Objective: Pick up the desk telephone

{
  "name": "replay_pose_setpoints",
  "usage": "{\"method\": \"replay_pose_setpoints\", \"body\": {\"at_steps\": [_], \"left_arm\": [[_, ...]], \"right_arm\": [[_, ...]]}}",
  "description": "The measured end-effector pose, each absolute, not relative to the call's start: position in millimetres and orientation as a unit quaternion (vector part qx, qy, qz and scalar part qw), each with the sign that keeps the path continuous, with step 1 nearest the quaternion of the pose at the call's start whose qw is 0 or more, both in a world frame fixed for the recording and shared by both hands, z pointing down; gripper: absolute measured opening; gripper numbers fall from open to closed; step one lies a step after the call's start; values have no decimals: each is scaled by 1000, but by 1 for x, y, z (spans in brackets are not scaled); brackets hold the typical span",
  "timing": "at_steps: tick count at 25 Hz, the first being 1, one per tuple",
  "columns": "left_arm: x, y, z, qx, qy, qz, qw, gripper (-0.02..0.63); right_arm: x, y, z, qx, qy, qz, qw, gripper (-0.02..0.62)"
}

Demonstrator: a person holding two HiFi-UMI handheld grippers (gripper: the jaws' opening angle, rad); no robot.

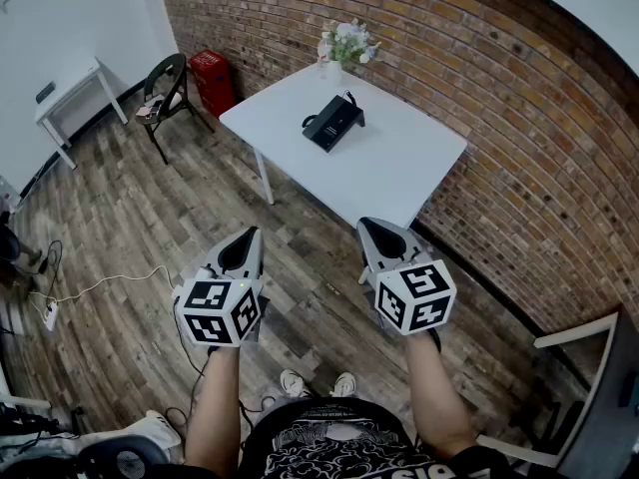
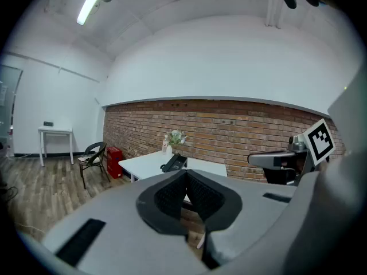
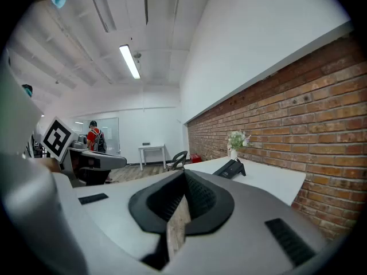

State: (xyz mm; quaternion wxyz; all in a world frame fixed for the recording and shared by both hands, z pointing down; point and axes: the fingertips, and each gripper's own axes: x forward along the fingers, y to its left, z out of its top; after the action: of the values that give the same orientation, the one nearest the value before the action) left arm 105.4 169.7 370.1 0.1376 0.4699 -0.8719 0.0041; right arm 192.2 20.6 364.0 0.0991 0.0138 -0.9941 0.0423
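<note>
Left gripper [image 2: 184,174]: jaws clenched tip to tip, nothing between the pads.
Right gripper [image 3: 183,174]: jaws likewise pressed together and empty, carried beside the left one, both aimed a little below level.
Desk telephone [image 1: 332,123]: sits on the white table [image 1: 399,173], well ahead of both jaw tips and not touched by either.
Bearing from left jaws: almost dead ahead, a shade left of the jaw line in the left gripper view, with open wooden floor [image 1: 150,228] between.
Bearing from right jaws: ahead and off to the right in the right gripper view.
Long axis: in the head view the black body lies diagonally, near end to the left, far end to the right, so it is skewed to both jaw lines.
Nearer hand: likely the right, whose tips stand closer to the table's near edge; the gap is small.
Beyond the telephone: a vase of flowers [image 1: 344,43] near the brick wall, past the far end.
Next move needs: judging from this, a walk-up approach, then jaws parted.
</note>
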Motion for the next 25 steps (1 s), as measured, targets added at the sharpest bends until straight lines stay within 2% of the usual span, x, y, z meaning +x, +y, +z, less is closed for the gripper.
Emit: {"method": "replay_pose_setpoints", "body": {"at_steps": [22, 25], "left_arm": [[33, 236, 370, 458, -879, -20, 131, 9], [19, 250, 372, 454, -881, -28, 131, 16]], "right_arm": [[112, 96, 367, -13, -994, 34, 104, 2], [97, 109, 369, -17, -993, 35, 107, 22]]}}
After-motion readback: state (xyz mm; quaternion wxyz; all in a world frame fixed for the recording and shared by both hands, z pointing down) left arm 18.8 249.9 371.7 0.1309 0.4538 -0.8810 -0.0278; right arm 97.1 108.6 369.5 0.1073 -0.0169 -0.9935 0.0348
